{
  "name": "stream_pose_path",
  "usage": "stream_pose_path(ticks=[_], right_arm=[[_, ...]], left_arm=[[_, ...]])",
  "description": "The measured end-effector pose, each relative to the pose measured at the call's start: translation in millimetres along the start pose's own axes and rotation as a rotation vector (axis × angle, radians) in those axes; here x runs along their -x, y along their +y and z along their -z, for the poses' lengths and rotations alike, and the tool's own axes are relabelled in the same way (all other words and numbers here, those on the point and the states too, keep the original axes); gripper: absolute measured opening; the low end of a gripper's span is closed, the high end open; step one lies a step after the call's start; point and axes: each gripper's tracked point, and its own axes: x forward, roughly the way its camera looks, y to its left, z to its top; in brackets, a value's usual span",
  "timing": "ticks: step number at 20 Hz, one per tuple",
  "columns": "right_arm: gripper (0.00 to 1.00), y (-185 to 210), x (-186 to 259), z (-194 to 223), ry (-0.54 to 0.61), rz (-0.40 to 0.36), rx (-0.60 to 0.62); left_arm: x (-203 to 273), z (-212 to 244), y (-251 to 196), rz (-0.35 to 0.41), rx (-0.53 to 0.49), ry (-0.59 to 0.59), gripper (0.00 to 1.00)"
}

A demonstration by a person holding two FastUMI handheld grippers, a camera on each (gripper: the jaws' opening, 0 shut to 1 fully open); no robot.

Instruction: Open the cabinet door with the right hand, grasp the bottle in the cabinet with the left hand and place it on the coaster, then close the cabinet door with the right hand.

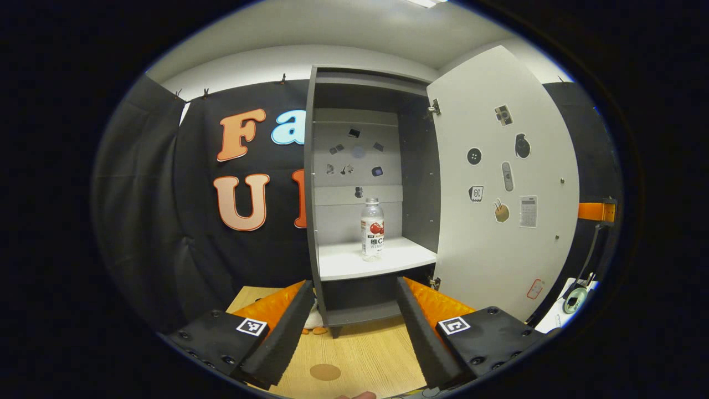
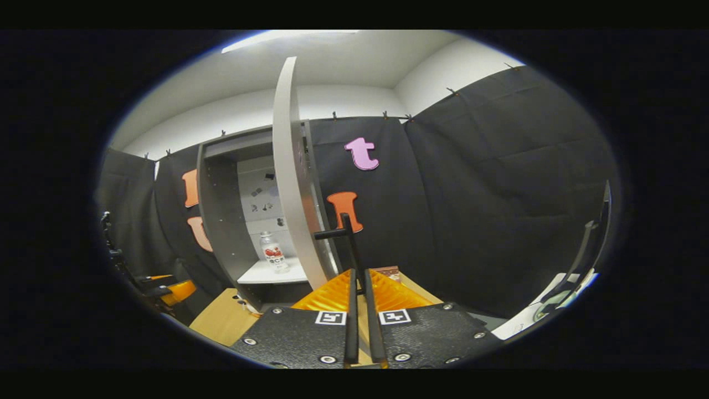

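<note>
The grey cabinet (image 1: 316, 221) stands open, its white door (image 1: 498, 183) swung out to the right. On the shelf (image 1: 343, 263) a clear bottle (image 1: 372, 227) with a red-and-white label stands upright. My left gripper (image 1: 354, 285) is open, low in front of the cabinet, short of the bottle, with nothing between its fingers. A round brown coaster (image 1: 325, 372) lies on the wooden table (image 1: 365, 349) below it. In the right gripper view my right gripper (image 2: 360, 274) is shut on the black door handle (image 2: 348, 235), beside the door's edge (image 2: 288, 183). The bottle (image 2: 274, 252) shows inside.
A small white and orange object (image 1: 316, 324) lies by the cabinet's foot. Stickers dot the door's inner face and the cabinet's back panel. A white surface with a round device (image 1: 576, 299) lies to the right of the door. The left gripper (image 2: 166, 288) appears at the far left.
</note>
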Motion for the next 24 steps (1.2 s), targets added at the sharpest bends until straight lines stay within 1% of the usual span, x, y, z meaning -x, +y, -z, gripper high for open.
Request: stream_pose_path(ticks=[1, 4, 5, 7, 10, 11, 12, 13, 15, 16, 17, 18, 19, 20, 21, 23, 24], right_arm=[[0.00, -3, 3, 0, -0.002, 0.011, 0.002], [0.00, -5, 8, 3, 0.004, 0.028, -0.008], [0.19, -3, 11, 3, 0.004, 0.024, -0.012], [0.15, -2, 15, 4, 0.006, 0.022, -0.011], [0.29, 0, 19, 0, -0.014, 0.006, 0.005], [0.36, 1, 21, -1, -0.023, -0.001, 0.006], [0.45, 2, 21, -3, -0.031, -0.011, 0.004], [0.57, 5, 22, -3, -0.035, -0.021, 0.004], [0.71, 4, 26, -1, -0.033, -0.013, 0.015], [0.79, 1, 24, 0, -0.027, -0.003, 0.020], [0.77, -1, 23, 3, -0.020, 0.006, 0.022], [0.77, 0, 23, 2, -0.021, 0.008, 0.019], [0.80, 2, 23, 3, -0.019, 0.003, 0.010], [0.81, 4, 21, 3, -0.014, -0.004, 0.006], [0.84, 4, 21, 5, -0.010, -0.002, 0.008], [0.86, 2, 21, 7, 0.000, 0.001, 0.013], [0.82, 4, 19, 6, 0.000, -0.001, 0.011]], left_arm=[[-10, -4, -2, 0.001, -0.004, -0.003, 0.97], [-38, -14, -11, 0.004, -0.013, -0.026, 0.96], [-49, -17, -16, 0.009, -0.012, -0.034, 0.96], [-70, -20, -27, 0.021, -0.006, -0.040, 0.96], [-100, -27, -38, 0.028, -0.024, -0.060, 0.96], [-111, -29, -41, 0.025, -0.034, -0.068, 0.98], [-123, -30, -45, 0.027, -0.040, -0.071, 0.99], [-134, -32, -48, 0.029, -0.043, -0.078, 0.99], [-156, -36, -50, 0.025, -0.049, -0.088, 0.99], [-167, -38, -50, 0.018, -0.054, -0.097, 0.97], [-178, -38, -50, 0.011, -0.058, -0.101, 0.97], [-189, -39, -50, 0.004, -0.061, -0.104, 0.97], [-199, -37, -49, -0.001, -0.060, -0.104, 0.99], [-208, -35, -49, -0.001, -0.059, -0.100, 0.97], [-217, -34, -50, 0.001, -0.056, -0.094, 0.99], [-233, -31, -50, -0.003, -0.050, -0.086, 0.99], [-243, -30, -49, -0.006, -0.049, -0.087, 0.97]])
